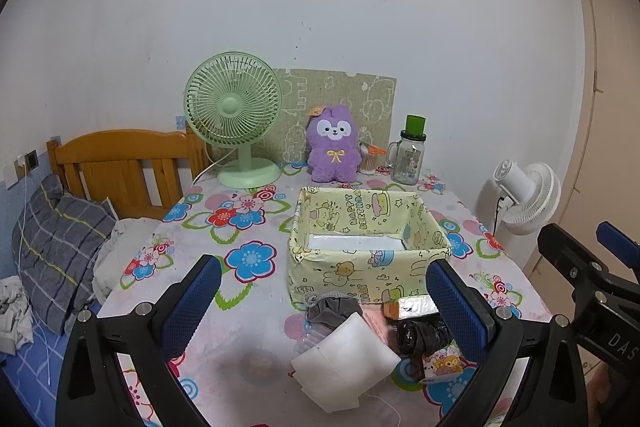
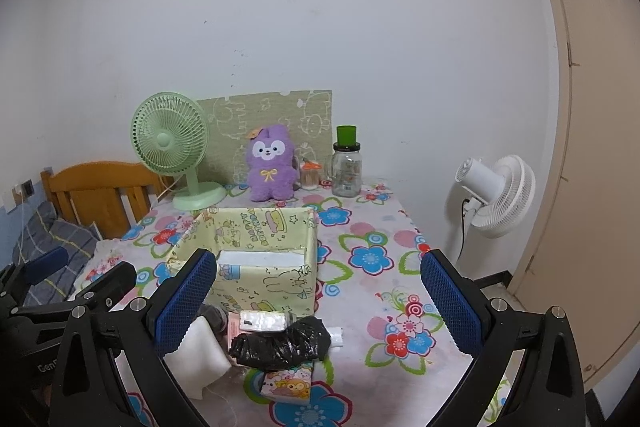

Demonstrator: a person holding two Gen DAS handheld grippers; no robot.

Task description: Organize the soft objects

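- Your left gripper (image 1: 322, 291) hangs above the near edge of the table, fingers spread wide and holding nothing.
- Your right gripper (image 2: 318, 291) sits just to its right at a similar height, likewise spread and empty.
- The soft items lie in a loose heap on the flowered tablecloth (image 1: 248, 223), touching the near wall of the yellow birthday-print box (image 1: 370, 223), whose inside shows only its white floor.
- In the heap: a white foam pad (image 1: 344, 359) nearest you and leftmost; a grey scrunchie (image 1: 334, 309) behind it; a black crumpled plastic bag (image 2: 282, 345) to the right, its long axis running left to right; a cartoon-print packet (image 2: 290, 383) near the bag.
- The foam pad lies between your left fingers, so that claw appears the nearer for it; the bag lies left of centre under your right claw.
- Probable step: the first pick, nothing yet boxed.
- The purple plush (image 1: 332, 151) stands upright at the far edge, well apart, between the green desk fan (image 1: 234, 119) and a glass jar (image 1: 408, 159).
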